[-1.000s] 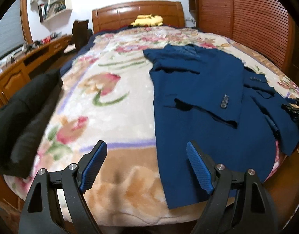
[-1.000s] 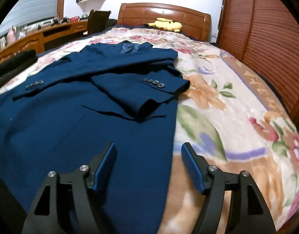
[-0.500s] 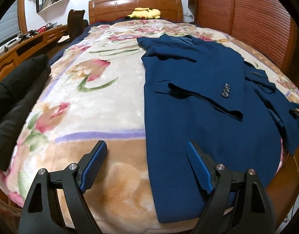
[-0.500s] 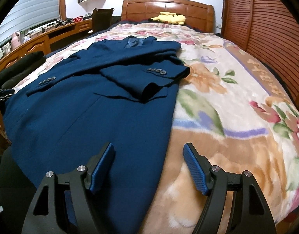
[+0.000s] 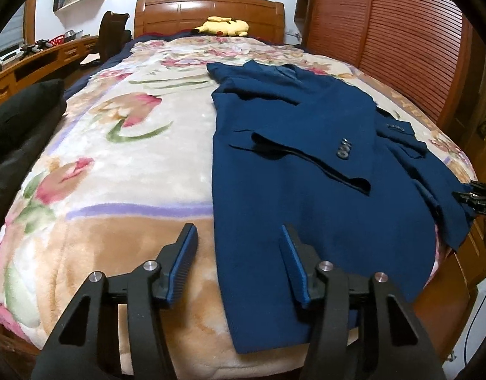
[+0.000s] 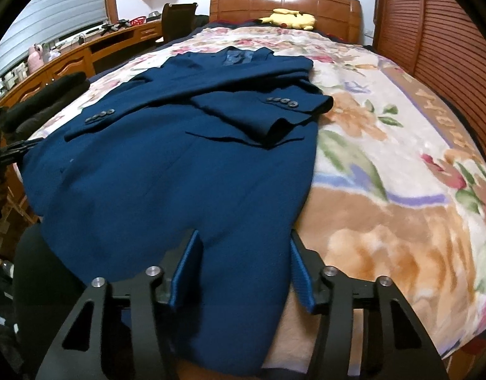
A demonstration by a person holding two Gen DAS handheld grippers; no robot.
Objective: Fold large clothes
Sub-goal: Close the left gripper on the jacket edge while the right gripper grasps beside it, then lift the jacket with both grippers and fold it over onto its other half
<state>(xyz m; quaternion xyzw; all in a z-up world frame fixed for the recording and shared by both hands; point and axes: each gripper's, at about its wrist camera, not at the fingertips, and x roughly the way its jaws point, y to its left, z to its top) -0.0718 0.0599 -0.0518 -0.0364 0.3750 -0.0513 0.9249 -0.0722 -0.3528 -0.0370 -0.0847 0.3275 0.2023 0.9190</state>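
A dark blue suit jacket (image 5: 306, 171) lies flat on the floral blanket (image 5: 125, 145), sleeves folded across its front, collar toward the headboard. My left gripper (image 5: 239, 237) is open and empty, low over the jacket's bottom left corner, straddling its left edge. In the right wrist view the jacket (image 6: 179, 164) fills the left and middle. My right gripper (image 6: 244, 247) is open and empty over the bottom hem near the jacket's right edge. The right gripper also shows at the far right of the left wrist view (image 5: 474, 196).
A yellow plush toy (image 5: 225, 27) lies by the wooden headboard (image 5: 208, 8). A black cushion (image 5: 18, 126) sits at the bed's left side. A wooden desk (image 6: 84, 53) runs along the left wall. A slatted wooden wardrobe (image 5: 394, 38) stands on the right.
Both grippers have dropped lower and moved in toward the jacket's bottom hem. The jaws of both have narrowed somewhat. The jacket has not moved.
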